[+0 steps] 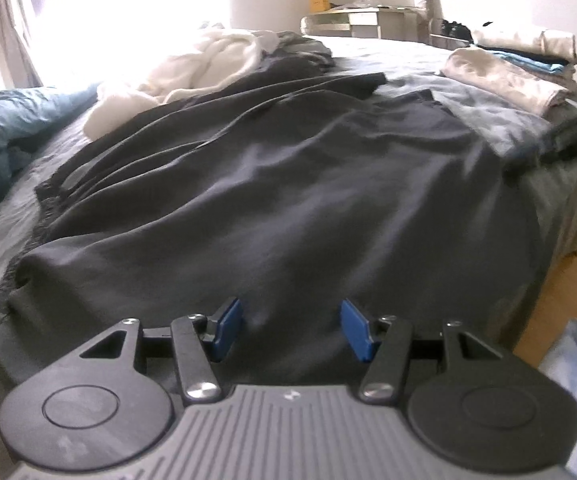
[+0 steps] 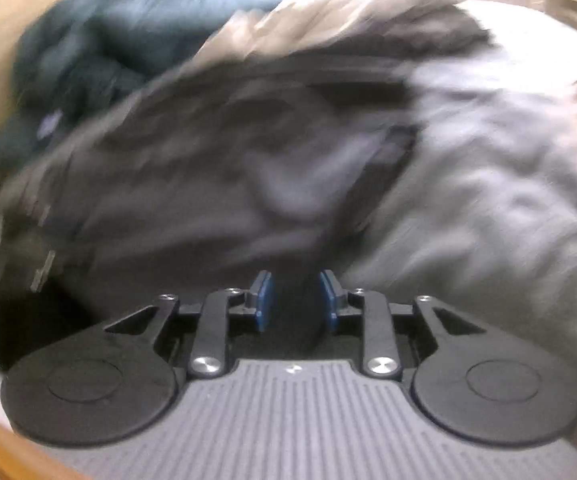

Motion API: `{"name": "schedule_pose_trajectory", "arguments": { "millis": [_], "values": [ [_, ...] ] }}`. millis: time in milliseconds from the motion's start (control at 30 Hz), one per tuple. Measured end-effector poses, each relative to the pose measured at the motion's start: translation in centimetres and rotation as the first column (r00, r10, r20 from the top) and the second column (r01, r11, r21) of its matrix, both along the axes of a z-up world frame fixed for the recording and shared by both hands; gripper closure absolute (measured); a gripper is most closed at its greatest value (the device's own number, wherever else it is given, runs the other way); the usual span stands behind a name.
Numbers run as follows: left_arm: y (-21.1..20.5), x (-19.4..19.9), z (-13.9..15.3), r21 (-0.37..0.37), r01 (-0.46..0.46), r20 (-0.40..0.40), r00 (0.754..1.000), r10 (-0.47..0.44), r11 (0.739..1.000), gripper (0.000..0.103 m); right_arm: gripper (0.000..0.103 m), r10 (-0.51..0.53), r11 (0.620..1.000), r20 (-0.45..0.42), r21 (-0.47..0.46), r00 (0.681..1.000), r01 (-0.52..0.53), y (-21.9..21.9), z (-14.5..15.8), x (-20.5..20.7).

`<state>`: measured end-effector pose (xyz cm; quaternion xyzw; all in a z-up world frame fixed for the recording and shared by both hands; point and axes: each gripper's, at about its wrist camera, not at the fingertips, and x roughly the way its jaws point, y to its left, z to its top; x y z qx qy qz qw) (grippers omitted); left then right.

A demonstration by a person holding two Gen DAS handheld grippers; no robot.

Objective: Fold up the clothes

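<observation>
Left of the bed (image 1: 20,196): a teal duvet or jacket (image 1: 12,120) bunched at the edge, then a heap of white laundry (image 1: 192,68) further back, unfolded. Centre: a dark grey garment (image 1: 272,184) spread over the grey sheet, wrinkled, not flat. What looks like an elastic waistband runs down its left edge, so probably shorts or trousers, but I can't settle that. Its long axis runs from the near edge of the bed away toward the far wall, skewed slightly right; the far end tapers to a squared-off panel near the middle of the bed. Left gripper (image 1: 292,330) sits low at the near hem, blue pads well apart, cloth under and between them but nothing clamped. Right gripper (image 2: 293,300), in its own view, heavily motion-blurred: pads closer together with dark fabric bunched in the gap. Looks like a pinch, but the blur means I can't tell for sure. Far right: a stack of folded clothes (image 1: 528,64) beside the garment's far corner, so some items lie folded already. Judgement: step in hand is laying out or smoothing the dark piece for a fold. Next move needs the left pads to close on the near hem, and both grips level, so the fold runs across the long axis.
</observation>
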<state>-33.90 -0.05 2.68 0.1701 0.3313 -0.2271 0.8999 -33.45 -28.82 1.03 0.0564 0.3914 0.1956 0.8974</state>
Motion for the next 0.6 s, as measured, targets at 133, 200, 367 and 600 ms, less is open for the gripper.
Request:
{"name": "schedule_pose_trajectory", "arguments": {
  "millis": [133,200,367,600],
  "values": [
    [-1.2,-0.2,-0.1,-0.018,0.053,-0.004,0.999,-0.053,0.998,0.046,0.063,0.005,0.993,-0.106,0.121,0.994,0.008,-0.5,-1.7,-1.0],
    [-1.7,-0.4,-0.3,-0.010,0.073,-0.001,0.997,-0.073,0.997,0.046,0.052,-0.012,0.980,-0.127,0.197,0.992,0.037,-1.2,-2.3,-1.3],
    [-2.6,-0.8,-0.6,0.017,0.072,0.009,0.997,-0.073,0.997,0.046,0.103,-0.068,0.972,-0.138,0.212,0.988,0.097,-2.0,-2.7,-1.8],
    [-2.7,-0.4,-0.1,-0.138,0.118,-0.069,0.989,-0.129,0.983,0.045,0.103,-0.167,0.986,-0.131,-0.013,0.977,0.167,-2.5,-2.1,-3.1]
  ]
}}
